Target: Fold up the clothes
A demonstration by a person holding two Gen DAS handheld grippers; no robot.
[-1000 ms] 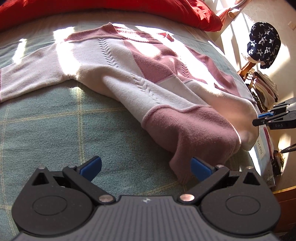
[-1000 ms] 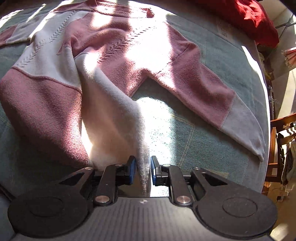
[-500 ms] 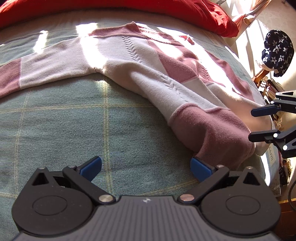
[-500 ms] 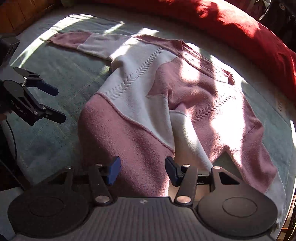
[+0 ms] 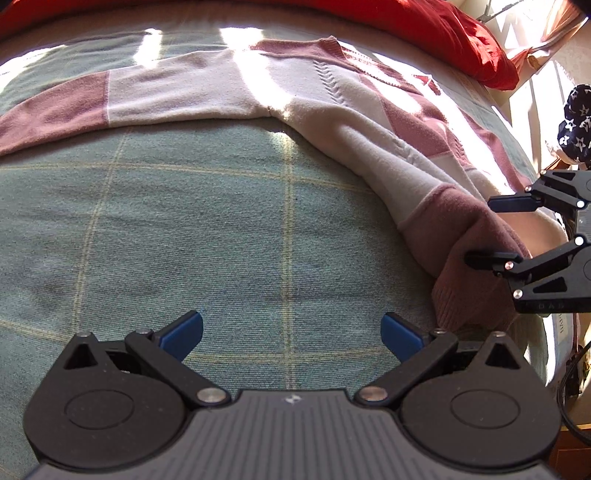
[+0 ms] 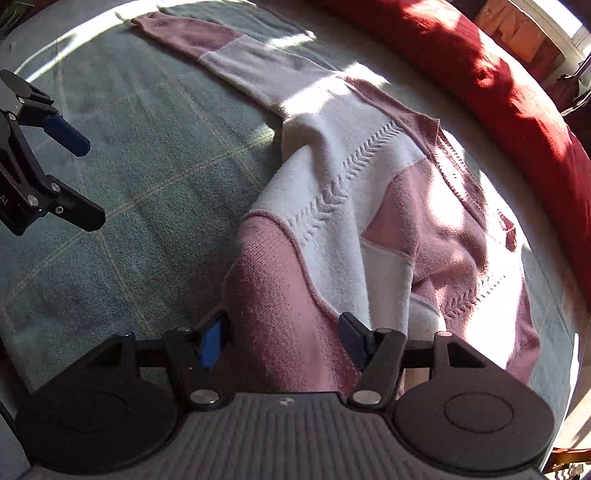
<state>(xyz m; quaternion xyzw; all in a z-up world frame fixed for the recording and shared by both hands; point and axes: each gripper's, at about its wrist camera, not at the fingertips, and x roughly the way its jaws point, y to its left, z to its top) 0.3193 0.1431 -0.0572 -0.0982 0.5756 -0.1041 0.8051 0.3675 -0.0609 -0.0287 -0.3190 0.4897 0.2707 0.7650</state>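
A pink and white patchwork sweater [image 5: 369,122] lies spread on the green checked bedcover [image 5: 184,221], one sleeve stretched out to the left. Its body is bunched into a fold at the near side [image 6: 332,229]. My left gripper [image 5: 291,336] is open over bare bedcover, left of the sweater's pink hem [image 5: 469,266]. My right gripper [image 6: 282,339] hovers at that hem, and its jaws are opening with the pink fabric [image 6: 280,302] lying loose between them. Each gripper shows in the other's view: the right gripper [image 5: 498,229], the left gripper [image 6: 83,177].
A red quilt [image 6: 498,74] runs along the far side of the bed, also the red quilt [image 5: 443,29]. A navy star-patterned cloth [image 5: 576,122] hangs beyond the bed's right edge. Bare bedcover [image 6: 147,166] stretches left of the sweater.
The right gripper let go of the white fold it was pinching, opened wide and swung over to the pink hem. The left gripper, still open, slid left away from the sweater.
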